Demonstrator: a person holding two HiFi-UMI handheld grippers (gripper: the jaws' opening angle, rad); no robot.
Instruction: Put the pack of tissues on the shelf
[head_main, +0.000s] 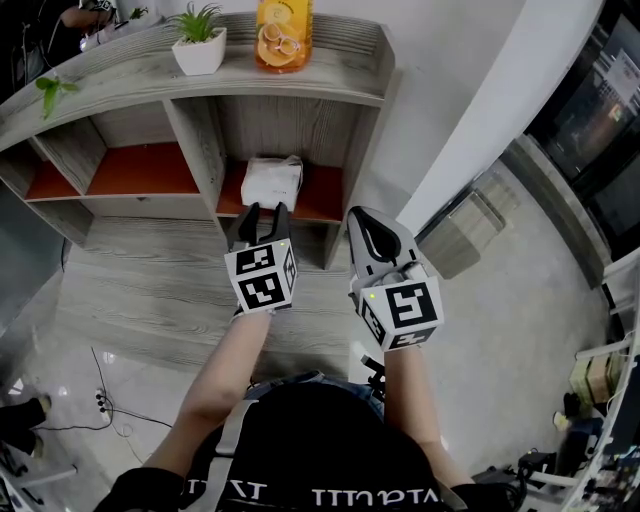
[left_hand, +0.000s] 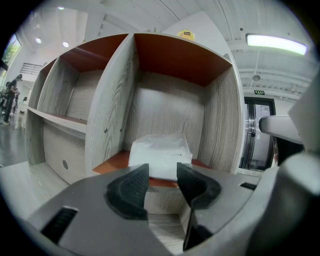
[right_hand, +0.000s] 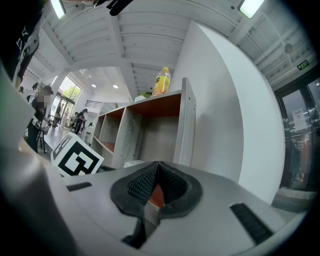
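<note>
The white pack of tissues (head_main: 271, 182) lies on the orange floor of the shelf's (head_main: 300, 95) right-hand compartment, near its front edge. In the left gripper view the tissue pack (left_hand: 161, 155) rests just beyond the jaws, inside the wooden shelf (left_hand: 112, 100). My left gripper (head_main: 266, 212) (left_hand: 162, 172) hangs in front of that compartment, open, with nothing between its pads and a gap to the pack. My right gripper (head_main: 360, 216) (right_hand: 157, 167) is beside it to the right, shut and empty, pointing at the shelf's (right_hand: 185, 125) right side wall.
A potted plant (head_main: 200, 40) and an orange drink bottle (head_main: 283, 32) stand on the shelf top; the bottle (right_hand: 160, 81) also shows in the right gripper view. A white wall corner and a grey radiator (head_main: 470, 235) are at the right. Cables (head_main: 100, 400) lie on the floor at the left.
</note>
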